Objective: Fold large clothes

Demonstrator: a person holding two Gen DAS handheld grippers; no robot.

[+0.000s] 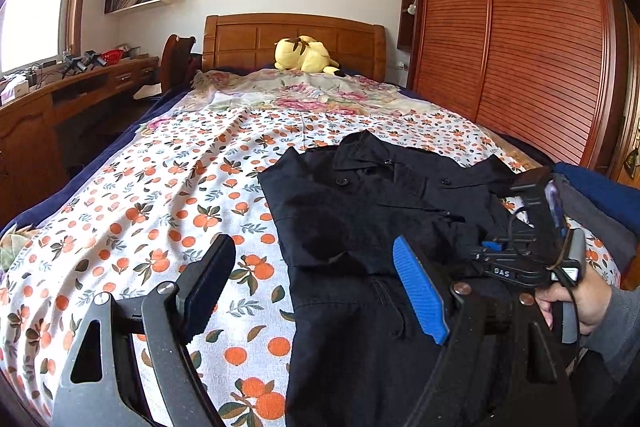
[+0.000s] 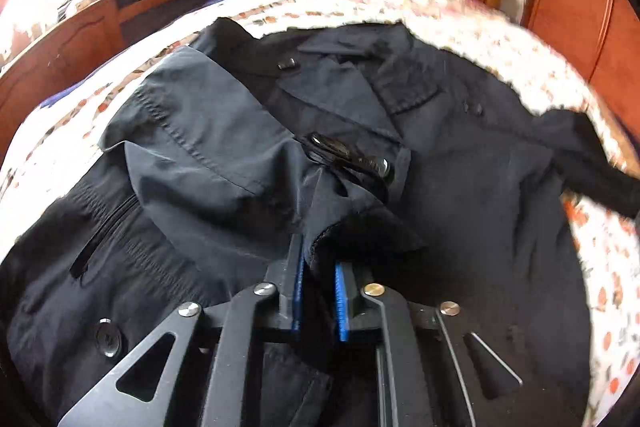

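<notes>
A large black coat [image 1: 360, 227] lies front up on the bed, collar toward the headboard. Its left sleeve [image 2: 200, 131] is folded across the chest. My right gripper [image 2: 318, 279] is shut on the cuff end of that sleeve, held over the coat's middle; it also shows in the left wrist view [image 1: 520, 259], above the coat's right side. My left gripper [image 1: 316, 283] is open and empty, held above the coat's left edge and the bedsheet. The coat's right sleeve [image 2: 592, 163] lies spread out to the right.
The bed has an orange-print sheet [image 1: 160, 195]. A yellow plush toy [image 1: 306, 55] sits by the wooden headboard [image 1: 296, 35]. A wooden desk [image 1: 60, 99] runs along the left. A louvred wardrobe [image 1: 520, 47] stands at the right.
</notes>
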